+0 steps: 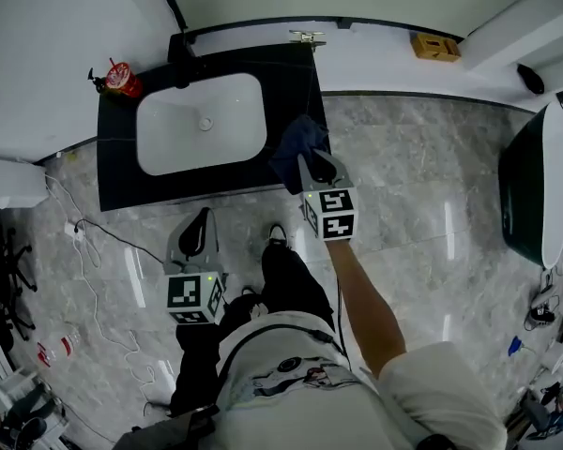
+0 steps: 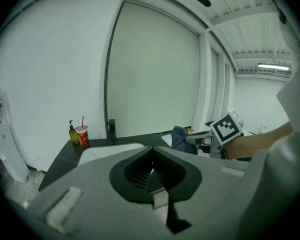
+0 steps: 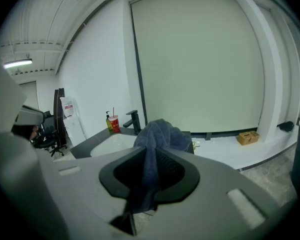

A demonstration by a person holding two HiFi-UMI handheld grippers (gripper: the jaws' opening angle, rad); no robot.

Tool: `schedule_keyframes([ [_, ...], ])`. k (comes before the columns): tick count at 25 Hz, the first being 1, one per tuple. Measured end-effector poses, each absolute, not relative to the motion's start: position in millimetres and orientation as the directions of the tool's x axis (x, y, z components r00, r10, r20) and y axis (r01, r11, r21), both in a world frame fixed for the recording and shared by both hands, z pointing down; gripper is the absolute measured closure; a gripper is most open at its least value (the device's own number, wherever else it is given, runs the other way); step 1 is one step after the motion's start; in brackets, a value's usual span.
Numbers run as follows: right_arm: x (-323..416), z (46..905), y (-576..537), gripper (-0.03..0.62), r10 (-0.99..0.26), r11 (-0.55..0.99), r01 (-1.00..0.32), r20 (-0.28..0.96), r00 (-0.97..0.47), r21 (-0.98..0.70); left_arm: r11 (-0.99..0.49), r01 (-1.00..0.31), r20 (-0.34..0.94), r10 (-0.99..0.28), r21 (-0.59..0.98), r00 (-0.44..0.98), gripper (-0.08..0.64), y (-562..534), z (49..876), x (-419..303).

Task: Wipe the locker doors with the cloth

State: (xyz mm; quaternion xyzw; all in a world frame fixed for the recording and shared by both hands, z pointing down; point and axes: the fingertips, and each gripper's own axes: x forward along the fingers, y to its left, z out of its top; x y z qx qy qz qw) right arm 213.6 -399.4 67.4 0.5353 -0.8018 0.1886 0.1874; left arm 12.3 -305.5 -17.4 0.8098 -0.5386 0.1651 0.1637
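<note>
My right gripper (image 1: 311, 163) is shut on a dark blue cloth (image 1: 296, 142), held over the right end of the black sink counter (image 1: 117, 172). In the right gripper view the cloth (image 3: 158, 134) bunches above the jaws and hangs down between them. My left gripper (image 1: 200, 221) is lower and to the left, over the floor in front of the counter; its jaws meet with nothing between them (image 2: 151, 156). The left gripper view shows the right gripper (image 2: 196, 139) and the cloth (image 2: 180, 138) to its right. A tall pale door panel (image 2: 155, 74) with a dark frame stands behind the counter.
The counter carries a white basin (image 1: 202, 125), a black faucet (image 1: 183, 64), a red cup with a straw (image 1: 124, 80) and a soap bottle (image 2: 72, 133). A cardboard box (image 1: 435, 46) lies on the white ledge. A dark round tub (image 1: 525, 195) is at the right, with cables (image 1: 84, 251) on the floor at the left.
</note>
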Motion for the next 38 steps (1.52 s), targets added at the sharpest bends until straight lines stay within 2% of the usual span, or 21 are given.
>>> schedule_keyframes([
  [9,182,9,-298,0.531,-0.843,0.338,-0.939,0.423,-0.331,-0.062,-0.361,-0.925,0.375,-0.846,0.120,0.379,0.560,-210,-36,-33],
  [19,125,-22,-166,0.529,-0.848,0.387,-0.922,0.394,-0.354,0.003,-0.295,-0.942,0.382,-0.861,0.160,0.335,0.560,-85,-25,-106],
  [25,124,-35,-120,0.529,-0.857,0.405,-0.914,0.354,-0.375,0.012,-0.312,-0.938,0.371,-0.862,0.150,0.345,0.560,-45,-28,-99],
  [29,131,-17,-112,0.529,-0.848,0.452,-0.891,0.333,-0.413,0.048,-0.291,-0.946,0.344,-0.881,0.145,0.324,0.560,-35,-8,-91],
  [38,168,94,-136,0.529,-0.871,0.480,-0.856,0.219,-0.440,0.193,-0.315,-0.944,0.267,-0.905,0.102,0.331,0.559,-43,121,-62],
])
